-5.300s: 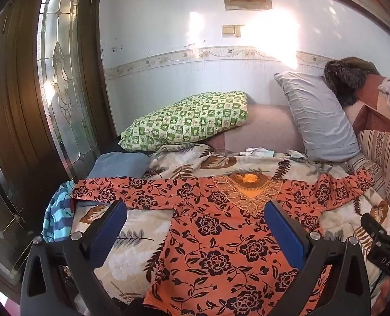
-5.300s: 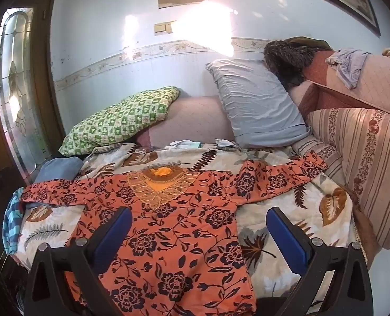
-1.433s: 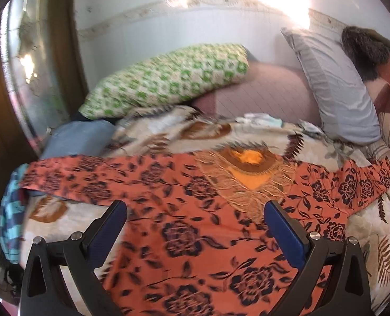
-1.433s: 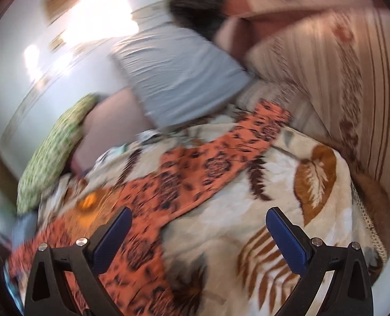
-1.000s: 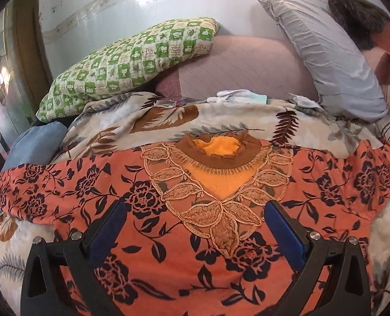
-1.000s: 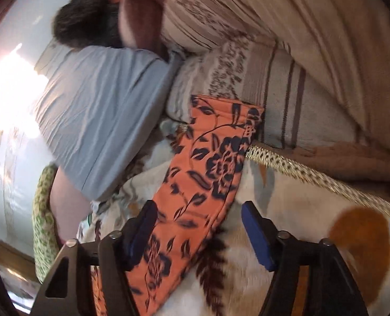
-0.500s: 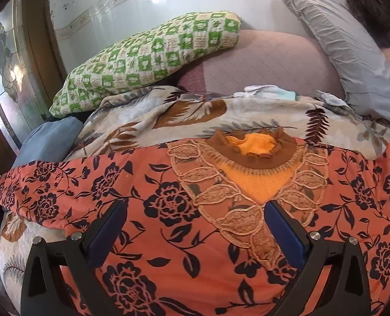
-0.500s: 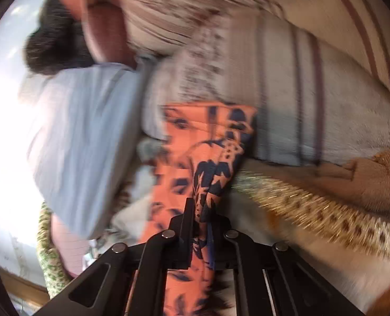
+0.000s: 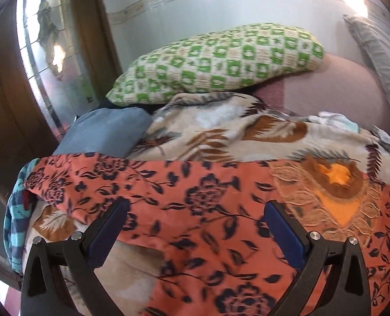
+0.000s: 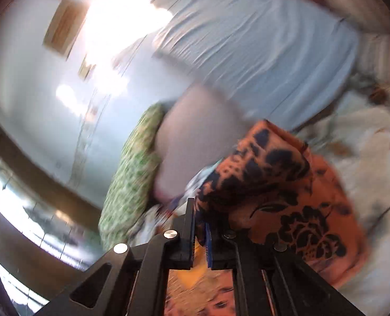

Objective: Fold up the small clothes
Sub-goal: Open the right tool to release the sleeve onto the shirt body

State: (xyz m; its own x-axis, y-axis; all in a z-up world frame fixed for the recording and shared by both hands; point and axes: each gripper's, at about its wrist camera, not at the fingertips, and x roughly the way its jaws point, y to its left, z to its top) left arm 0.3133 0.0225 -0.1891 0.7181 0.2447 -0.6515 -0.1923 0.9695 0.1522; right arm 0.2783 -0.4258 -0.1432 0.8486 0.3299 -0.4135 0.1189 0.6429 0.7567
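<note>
- My right claw (image 10: pixel 200 233) is clamped on a sleeve of the orange flowered shirt (image 9: pixel 195 210), bunched at lower centre.
- The shirt lies spread across the blanket (image 9: pixel 221 131) on the bed, embroidered collar at right.
- My left claw (image 9: pixel 195 226) gapes wide above it.

Clearance over the bed: partly obstructed

Leaf-print blanket (image 9: pixel 221 129) bare beyond the orange top (image 9: pixel 195 197); green-checked pillow (image 9: pixel 216 63) and grey pillow (image 10: pixel 260 52) block the wall side, blue folded cloth (image 9: pixel 105 134) the left.

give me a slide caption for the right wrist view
Right gripper shut on a sleeve of the orange floral-print blouse, lifted above the leaf-patterned blanket.
</note>
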